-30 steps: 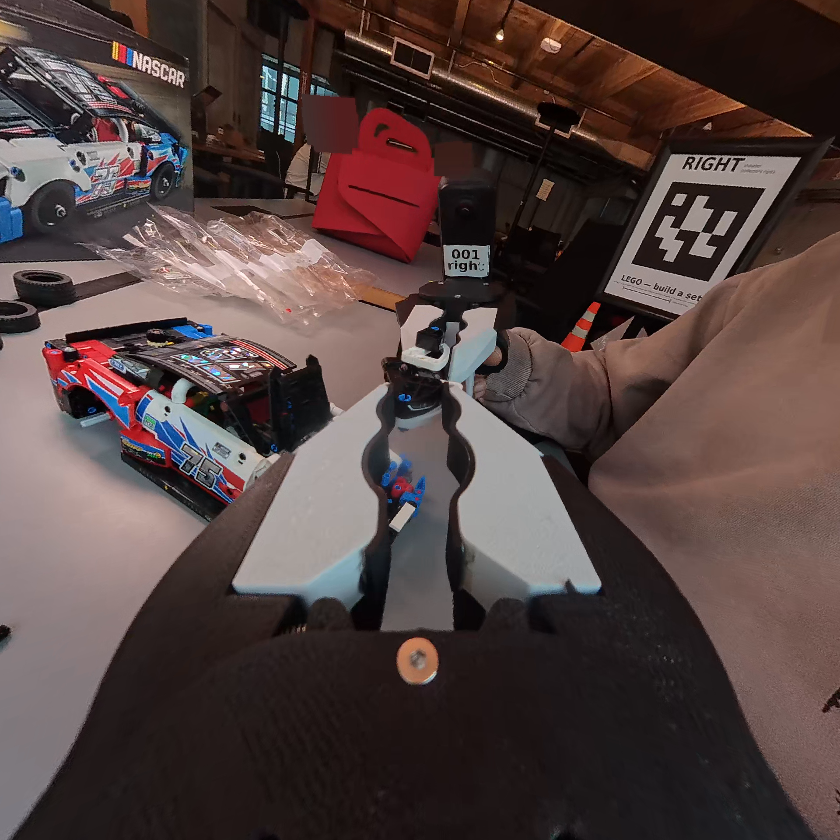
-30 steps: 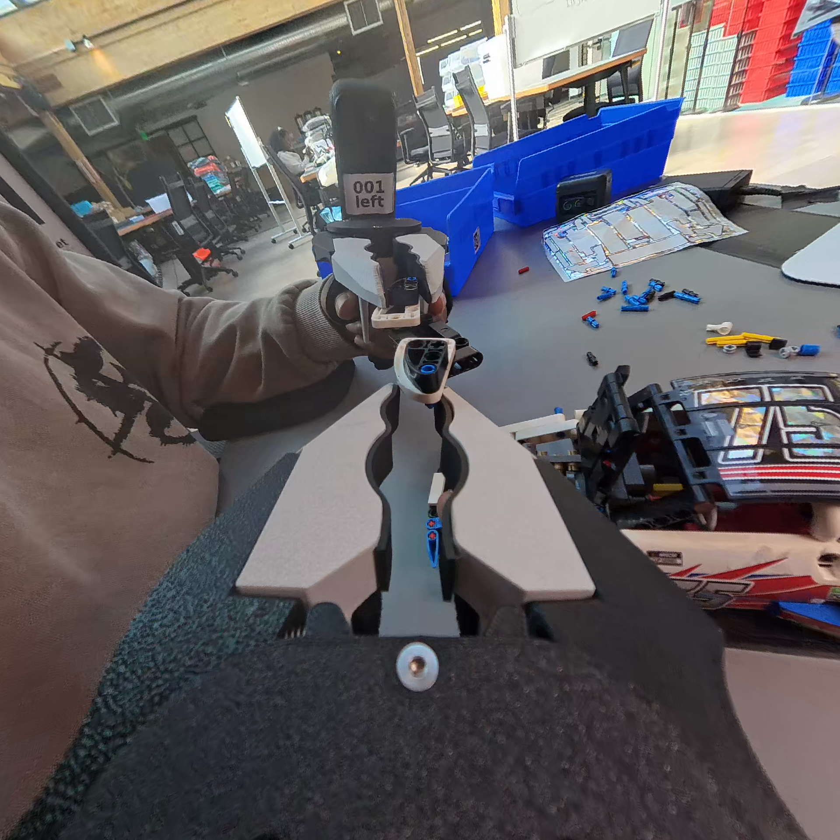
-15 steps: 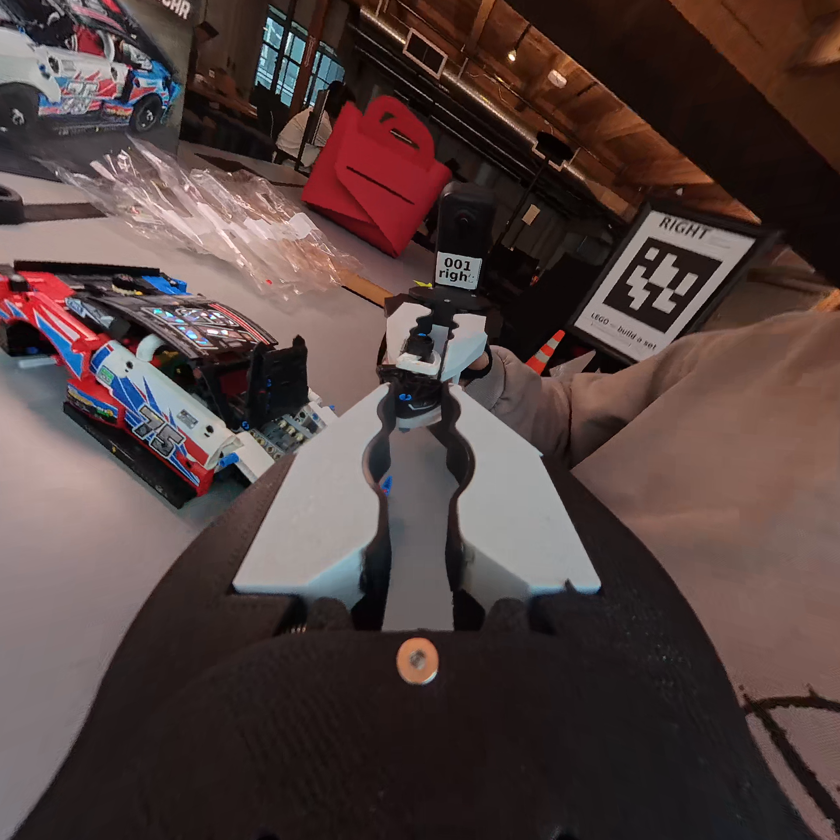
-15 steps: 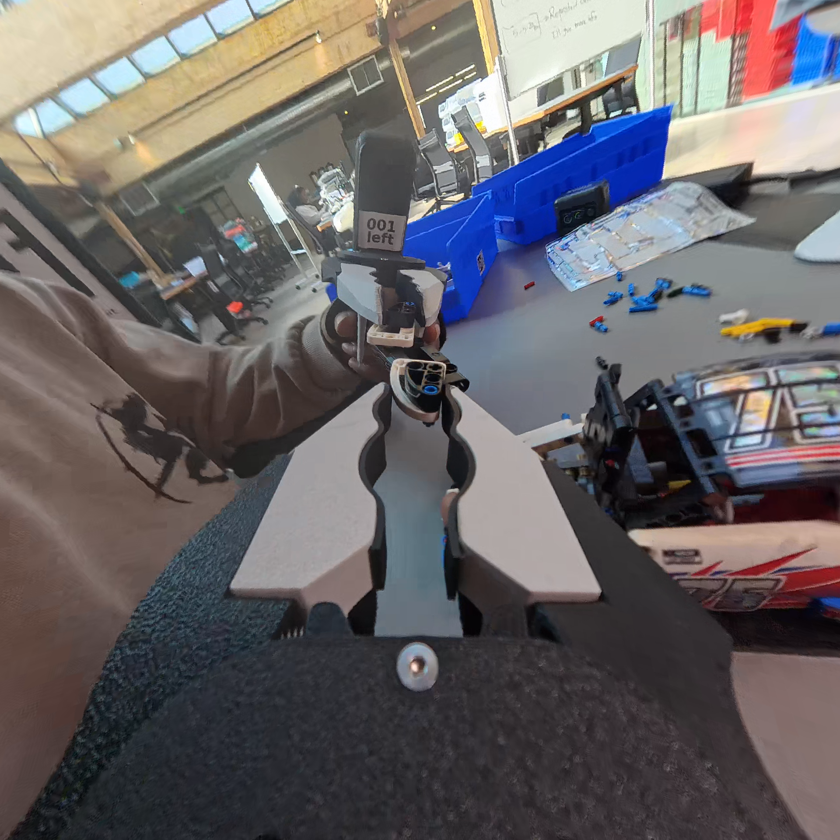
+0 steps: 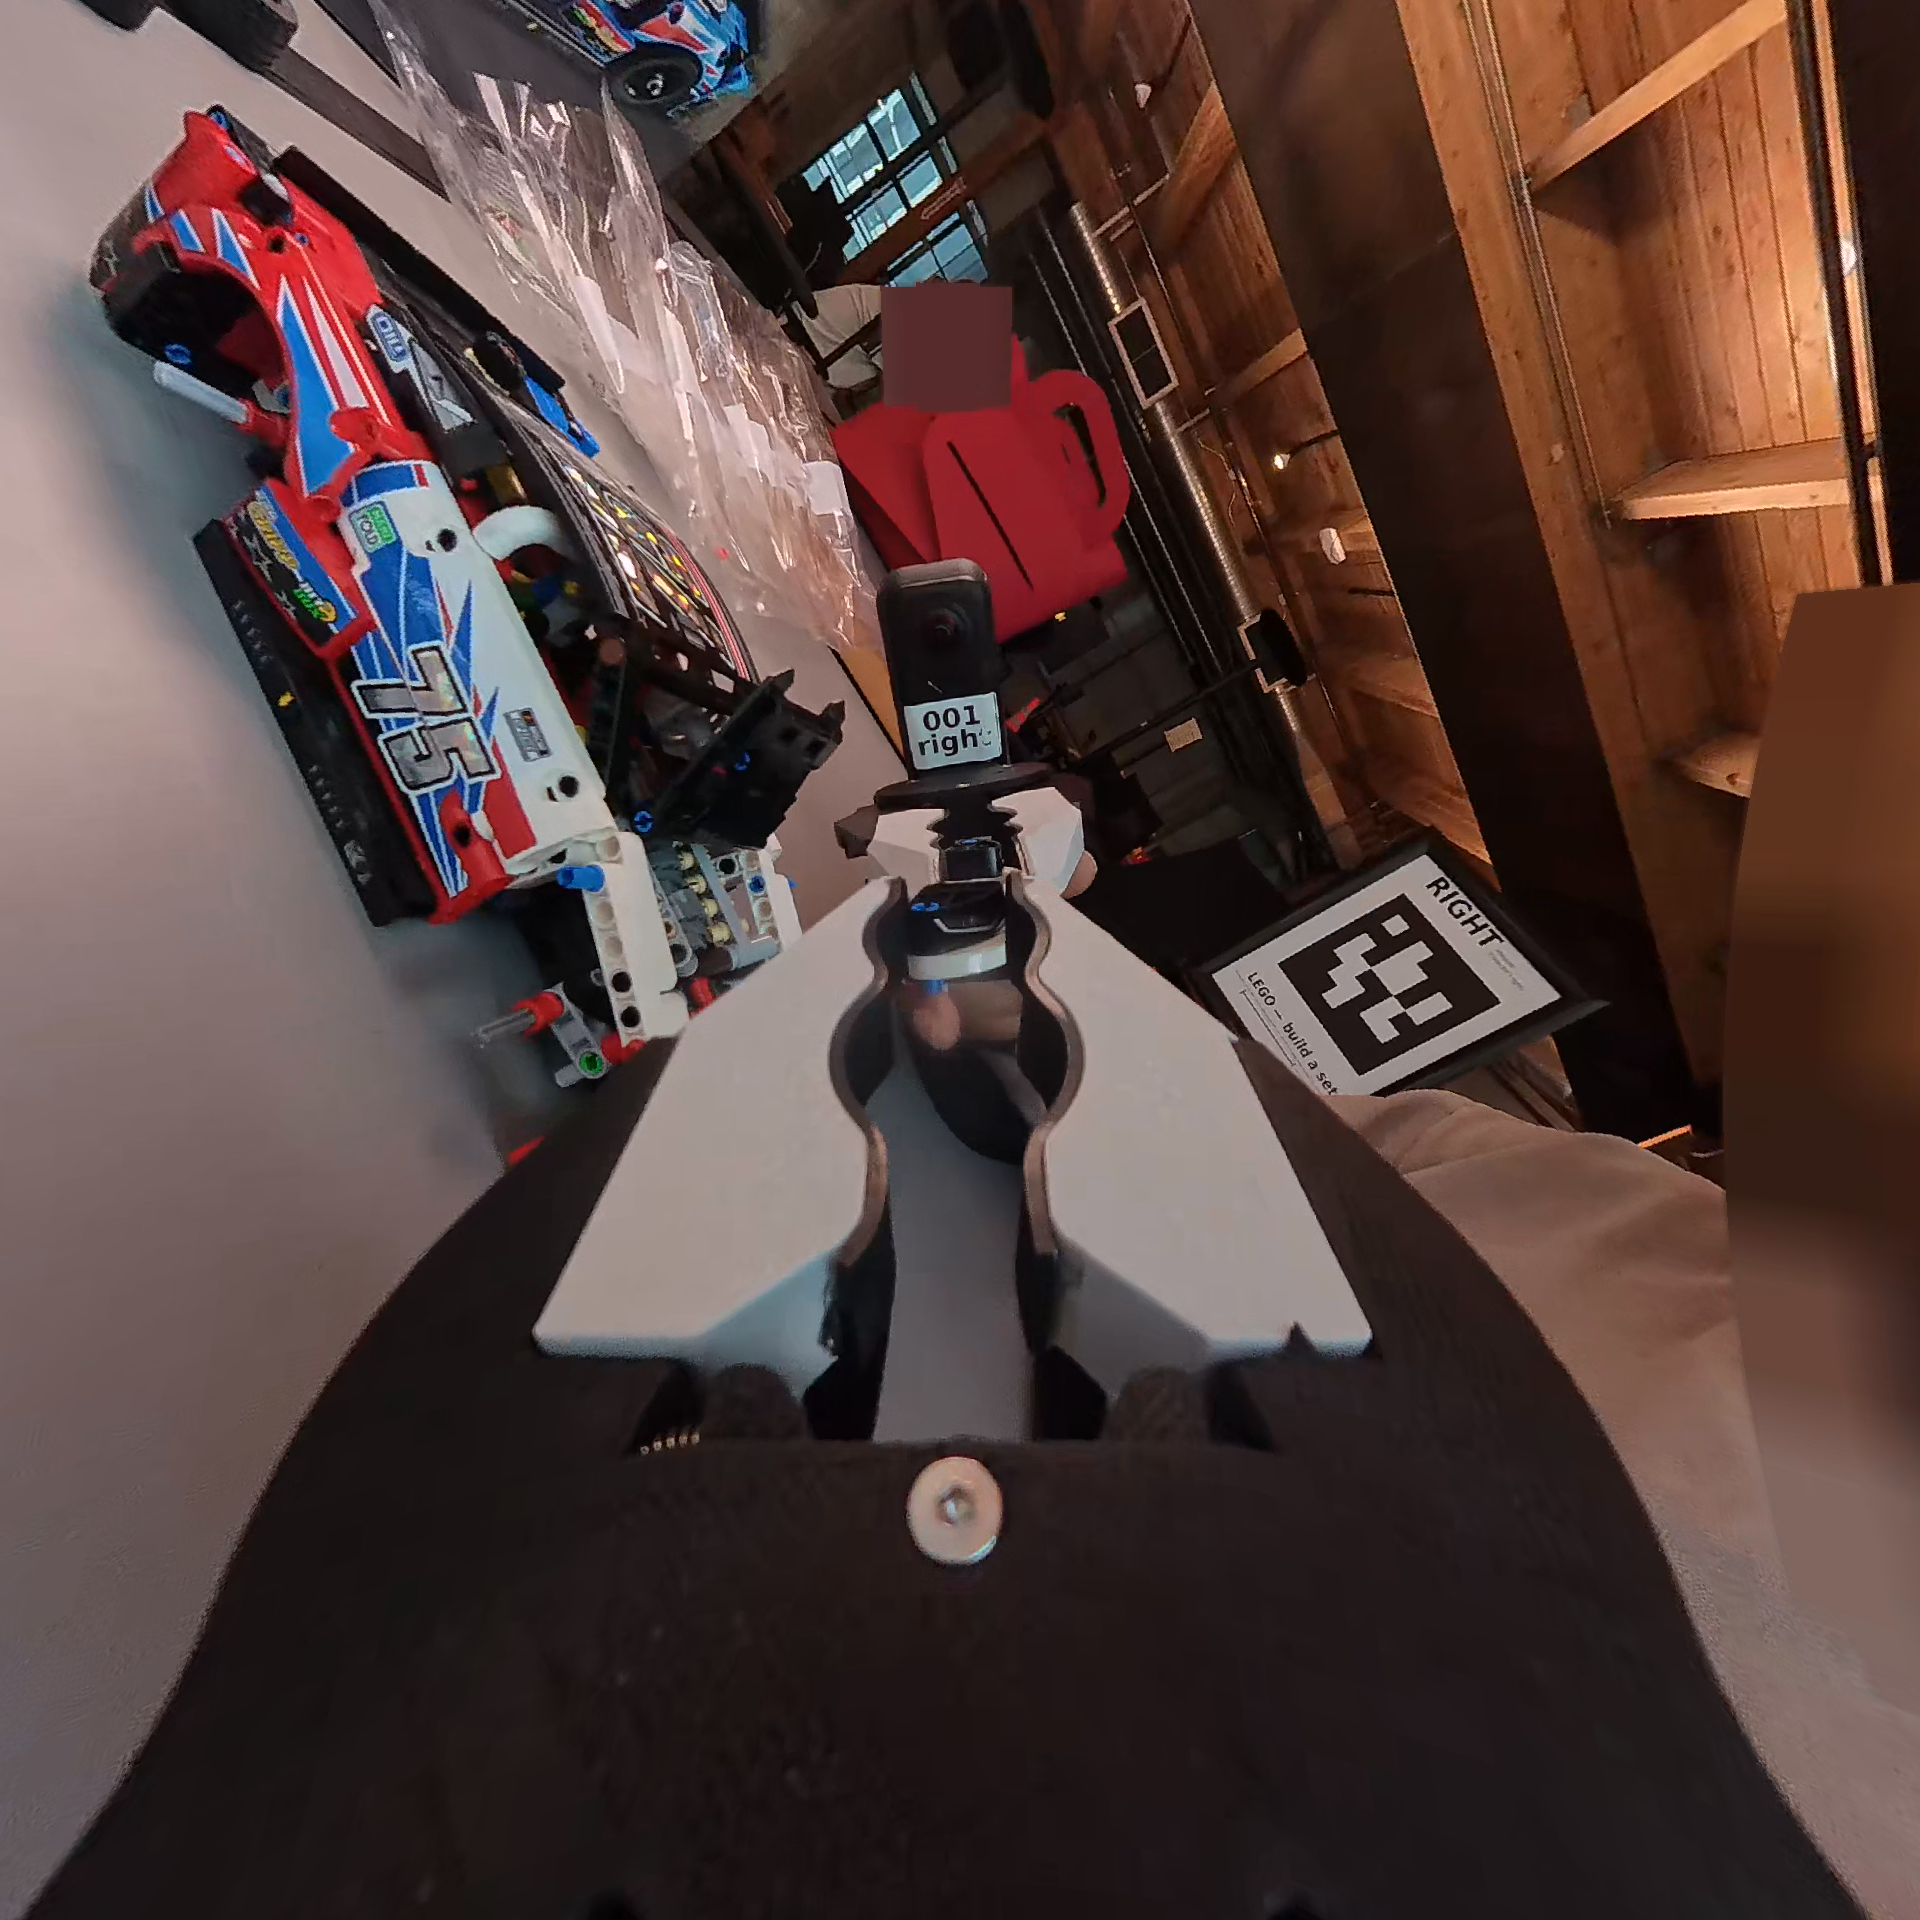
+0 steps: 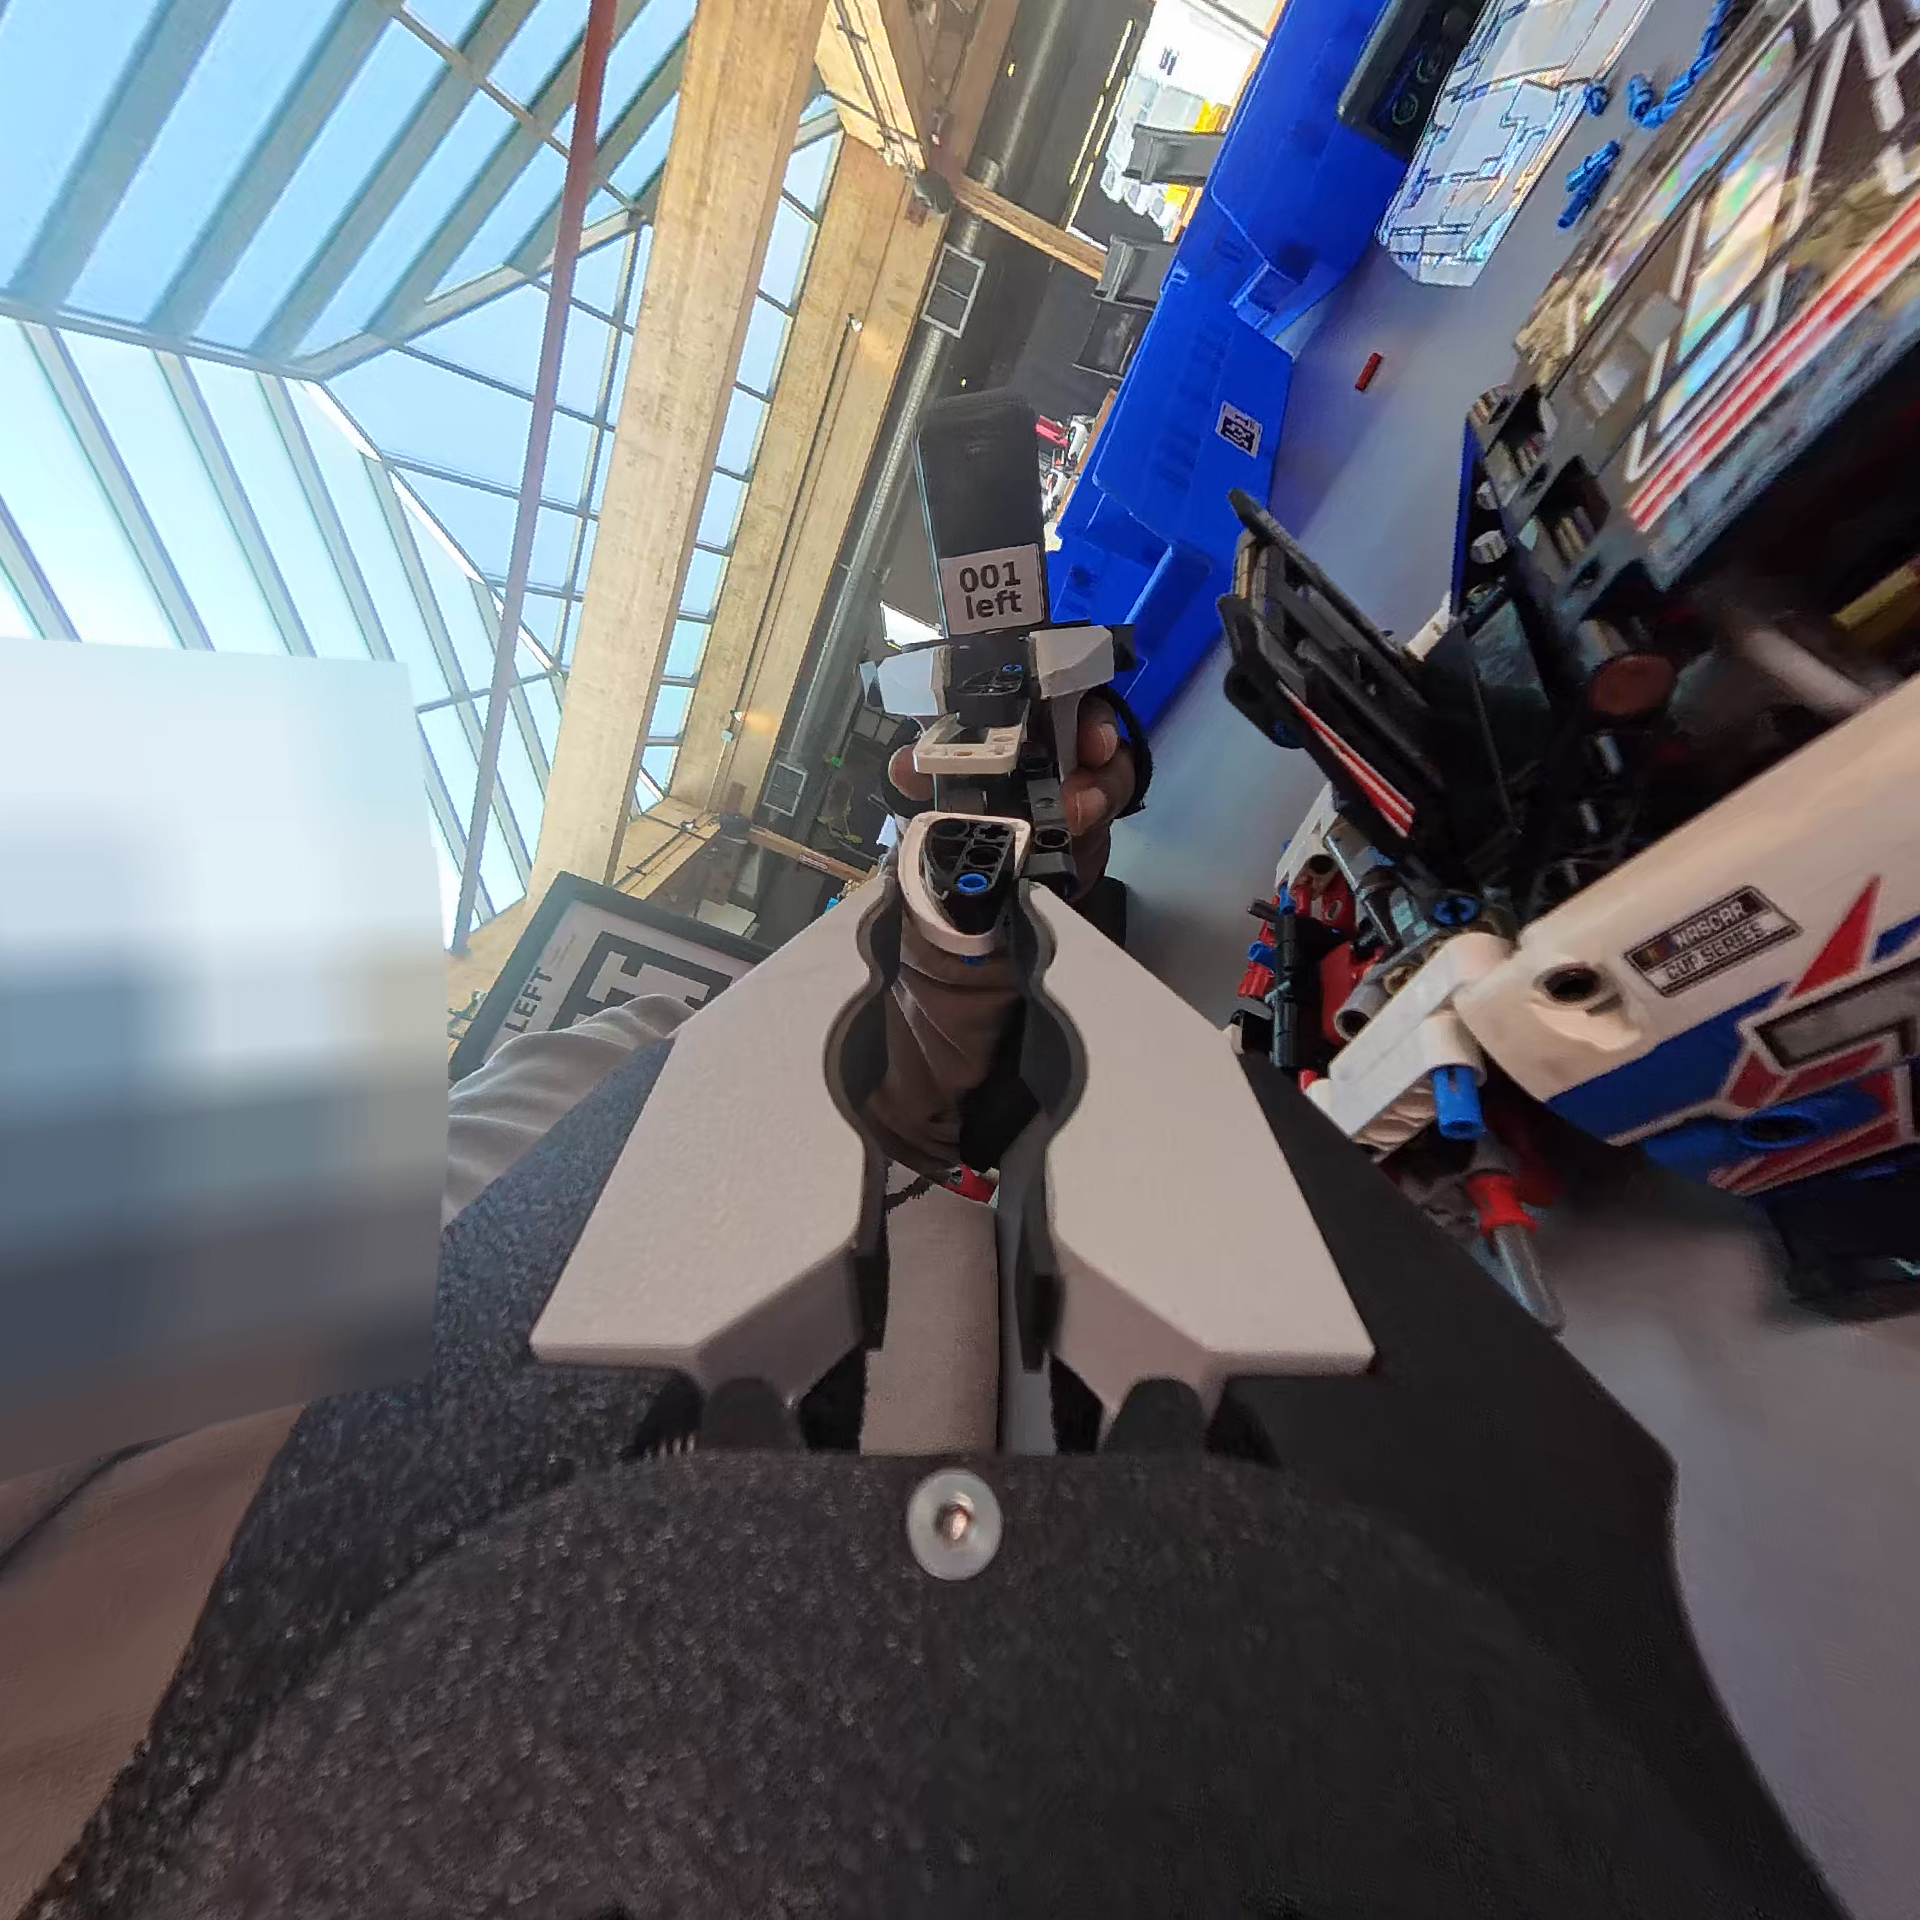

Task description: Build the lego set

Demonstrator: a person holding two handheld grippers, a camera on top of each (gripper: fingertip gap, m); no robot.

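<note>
Right wrist view only — blue bins (beyond car).

The two grippers face each other tip to tip, the left gripper and the right gripper meeting on a small lego assembly held between them above the table. In the left wrist view the lego car lies on the table to the left of the grippers, with plastic bags behind it and a bag farther back. In the right wrist view the car is on the right, with bins and a sticker sheet beyond it.
</note>
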